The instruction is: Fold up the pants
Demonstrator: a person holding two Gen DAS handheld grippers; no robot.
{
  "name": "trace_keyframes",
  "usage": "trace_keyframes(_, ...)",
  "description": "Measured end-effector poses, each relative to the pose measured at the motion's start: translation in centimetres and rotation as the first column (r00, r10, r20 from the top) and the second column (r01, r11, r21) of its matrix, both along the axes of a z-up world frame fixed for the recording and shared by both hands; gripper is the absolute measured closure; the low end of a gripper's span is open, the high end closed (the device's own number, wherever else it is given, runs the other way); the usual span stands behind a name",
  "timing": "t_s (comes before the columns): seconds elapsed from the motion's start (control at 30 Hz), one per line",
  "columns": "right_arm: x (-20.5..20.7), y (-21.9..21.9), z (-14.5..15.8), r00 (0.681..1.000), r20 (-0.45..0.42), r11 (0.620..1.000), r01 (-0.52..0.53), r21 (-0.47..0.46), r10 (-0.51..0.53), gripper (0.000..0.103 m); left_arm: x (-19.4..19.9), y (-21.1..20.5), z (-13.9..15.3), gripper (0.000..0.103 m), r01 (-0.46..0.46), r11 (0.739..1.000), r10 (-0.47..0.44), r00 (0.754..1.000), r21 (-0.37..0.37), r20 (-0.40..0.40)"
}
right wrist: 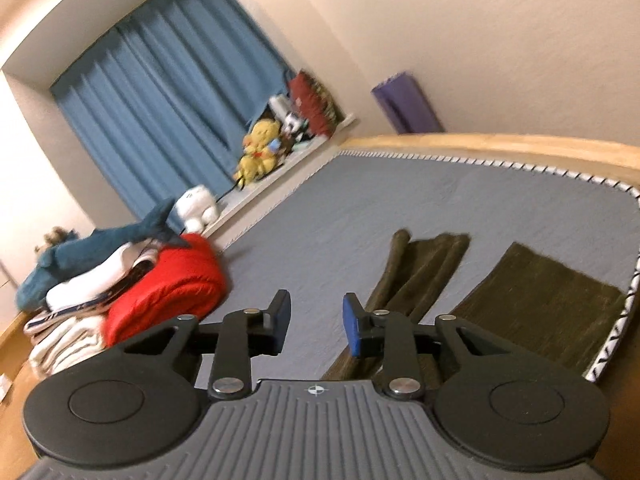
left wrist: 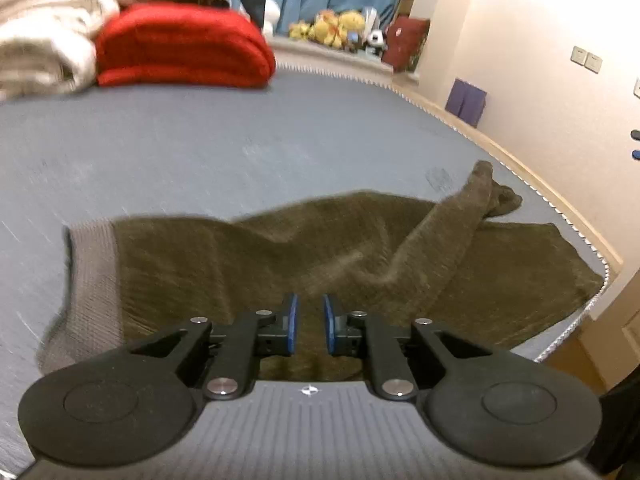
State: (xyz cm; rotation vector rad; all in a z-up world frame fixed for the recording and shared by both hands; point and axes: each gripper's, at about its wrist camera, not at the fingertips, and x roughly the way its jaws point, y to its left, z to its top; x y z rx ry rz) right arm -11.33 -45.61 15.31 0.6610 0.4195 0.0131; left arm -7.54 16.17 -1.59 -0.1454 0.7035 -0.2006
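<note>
Olive-brown pants (left wrist: 320, 252) lie spread on the grey bed (left wrist: 200, 148), with the grey waistband (left wrist: 92, 280) at the left and the legs running right; one leg is twisted and bunched near the bed's right edge. My left gripper (left wrist: 310, 324) hovers over the near edge of the pants, open a small gap, holding nothing. In the right wrist view the two pant legs (right wrist: 532, 300) lie apart near the bed's right corner. My right gripper (right wrist: 316, 320) is open and empty above the bed (right wrist: 360, 208), just left of the legs.
A red folded blanket (left wrist: 180, 46) and white bedding (left wrist: 40, 40) are stacked at the far left of the bed. Plush toys (left wrist: 332, 28) sit on the window ledge by blue curtains (right wrist: 160, 100). A wooden bed frame (right wrist: 500, 146) and wall border the right side.
</note>
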Motion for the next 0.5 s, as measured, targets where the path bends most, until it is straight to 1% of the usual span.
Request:
trace_keyframes(0.1, 2.0, 0.2, -0.7, 0.997, -0.055, 0.998, -0.058, 0.008, 0.058, 0.071, 1.1, -1.0, -0.7, 0.087, 0.049, 0.999, -0.049, 0.999, 0.007, 0.001)
trace_keyframes(0.2, 5.0, 0.4, -2.4, 0.993, -0.110, 0.999, -0.048, 0.006, 0.049, 0.070, 1.5, -1.4, -1.6, 0.083, 0.091, 0.996, -0.090, 0.995, 0.020, -0.048)
trace_keyframes(0.27, 7.1, 0.7, -4.0, 0.989, -0.144, 0.999, -0.037, 0.014, 0.038, 0.070, 1.1, -1.5, -1.9, 0.067, 0.127, 0.991, -0.125, 0.991, 0.032, -0.057)
trace_keyframes(0.33, 9.4, 1.1, -6.0, 0.983, -0.177, 0.999, -0.047, 0.007, 0.047, 0.070, 0.8, -1.3, -2.7, 0.062, 0.157, 0.986, -0.153, 0.986, 0.059, -0.071)
trace_keyframes(0.43, 13.3, 1.9, -8.9, 0.975, -0.216, 0.997, -0.061, -0.042, 0.050, 0.070, 0.7, -0.6, -3.6, 0.062, 0.174, 0.982, -0.167, 0.982, 0.080, -0.088)
trace_keyframes(0.5, 15.6, 2.2, -10.2, 0.972, -0.232, 0.995, -0.058, -0.084, 0.037, 0.070, 0.9, 0.0, -3.9, 0.062, 0.169, 0.983, -0.162, 0.983, 0.075, -0.089)
